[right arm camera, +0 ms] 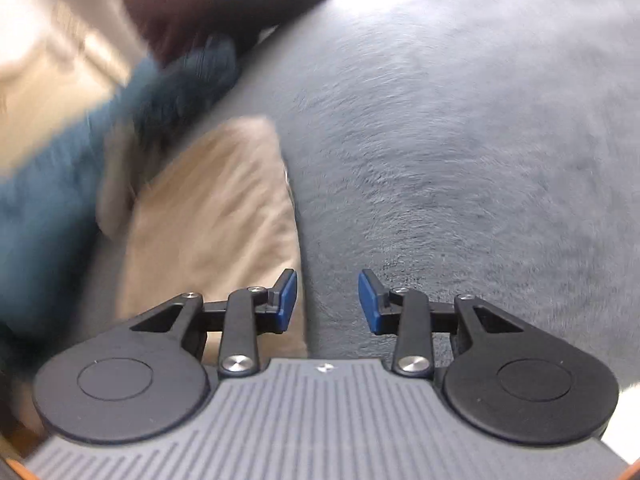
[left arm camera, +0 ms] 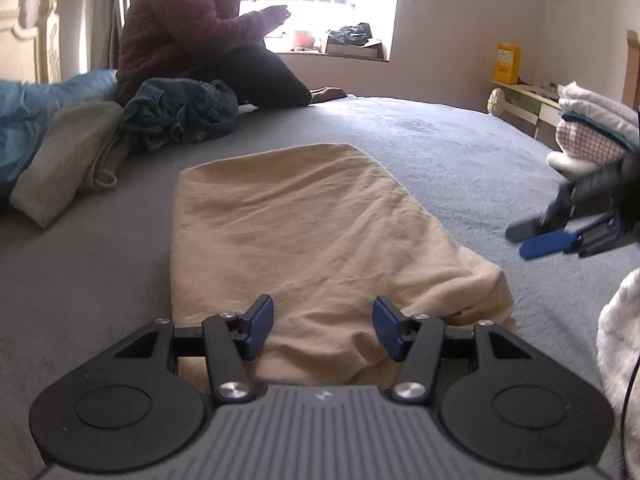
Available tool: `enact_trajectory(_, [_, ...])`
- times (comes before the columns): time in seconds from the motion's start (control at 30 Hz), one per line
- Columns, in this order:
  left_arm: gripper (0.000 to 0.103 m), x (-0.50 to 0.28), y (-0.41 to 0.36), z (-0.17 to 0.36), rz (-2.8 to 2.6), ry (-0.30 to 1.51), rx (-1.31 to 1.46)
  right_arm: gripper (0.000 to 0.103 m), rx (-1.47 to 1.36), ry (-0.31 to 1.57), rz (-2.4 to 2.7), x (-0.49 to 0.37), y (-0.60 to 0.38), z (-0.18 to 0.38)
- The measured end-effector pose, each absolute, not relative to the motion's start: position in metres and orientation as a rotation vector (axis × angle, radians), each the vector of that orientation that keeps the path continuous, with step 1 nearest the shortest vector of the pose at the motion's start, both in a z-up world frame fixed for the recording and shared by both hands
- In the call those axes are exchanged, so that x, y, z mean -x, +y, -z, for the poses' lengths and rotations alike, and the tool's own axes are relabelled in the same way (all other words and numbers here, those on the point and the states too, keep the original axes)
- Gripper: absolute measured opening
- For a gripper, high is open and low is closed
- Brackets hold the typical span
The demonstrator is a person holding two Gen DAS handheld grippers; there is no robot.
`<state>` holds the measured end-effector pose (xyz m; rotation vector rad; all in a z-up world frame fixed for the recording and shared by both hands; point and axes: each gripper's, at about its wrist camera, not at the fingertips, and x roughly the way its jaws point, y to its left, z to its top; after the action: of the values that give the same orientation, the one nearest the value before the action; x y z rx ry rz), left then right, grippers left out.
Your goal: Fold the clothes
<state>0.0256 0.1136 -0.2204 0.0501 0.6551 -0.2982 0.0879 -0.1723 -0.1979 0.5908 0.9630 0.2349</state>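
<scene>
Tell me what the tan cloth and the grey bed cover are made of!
The tan cloth looks like soft woven cotton, matte, since it creases into many small wrinkles and folds flat. The grey bed cover looks like fuzzy fleece or plush: in the right wrist view its surface shows brushed, hairy streaks. Both are guesses from the look alone.

A folded garment point(left arm camera: 312, 236) lies on the bed point(left arm camera: 440, 152), with heaped clothes point(left arm camera: 176, 114) behind-left and a stack point(left arm camera: 596, 128) right.

Left hand-held gripper point(left arm camera: 323, 328) hovers spread over the folded beige garment point(left arm camera: 304, 232).
</scene>
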Motion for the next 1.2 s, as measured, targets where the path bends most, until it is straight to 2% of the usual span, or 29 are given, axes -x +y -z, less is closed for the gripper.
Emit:
enact_trajectory(0.03, [0.057,-0.025,0.114,0.221,0.302,0.652,-0.053,0.035,-0.627,0.983,-0.249,-0.088,-0.174,0.198])
enact_trajectory(0.1, [0.057,-0.024,0.115,0.221,0.308,0.645,-0.059,0.043,-0.7,1.023,-0.278,-0.087,-0.178,0.2])
enact_trajectory(0.33, [0.057,-0.022,0.121,0.226,0.332,0.624,-0.053,0.045,-0.339,1.146,-0.416,-0.089,-0.129,0.199])
enact_trajectory(0.37, [0.057,-0.022,0.12,0.227,0.333,0.623,-0.057,0.043,-0.317,1.137,-0.418,-0.092,-0.124,0.202])
enact_trajectory(0.43, [0.057,-0.021,0.119,0.227,0.338,0.622,-0.072,0.023,-0.3,1.11,-0.426,-0.098,-0.12,0.203])
enact_trajectory(0.53, [0.057,-0.021,0.118,0.227,0.339,0.623,-0.082,0.016,-0.228,1.007,-0.425,-0.092,-0.113,0.184])
enact_trajectory(0.63, [0.057,-0.019,0.116,0.228,0.345,0.619,-0.097,0.017,-0.062,0.98,-0.428,-0.085,-0.099,0.195])
enact_trajectory(0.73, [0.057,-0.017,0.112,0.229,0.331,0.612,-0.126,0.019,-0.02,0.97,-0.425,-0.087,-0.096,0.193])
enact_trajectory(0.8, [0.057,-0.018,0.113,0.229,0.326,0.612,-0.116,0.025,-0.026,0.945,-0.404,-0.084,-0.104,0.178])
enact_trajectory(0.97, [0.057,-0.017,0.113,0.229,0.318,0.608,-0.104,0.026,-0.101,0.842,-0.337,-0.077,-0.124,0.144])
enact_trajectory(1.07, [0.057,-0.017,0.113,0.23,0.315,0.605,-0.097,0.026,-0.093,0.826,-0.417,-0.077,-0.105,0.152])
enact_trajectory(1.2, [0.058,-0.017,0.115,0.23,0.325,0.604,-0.087,0.024,-0.048,0.933,-0.432,-0.078,-0.087,0.195])
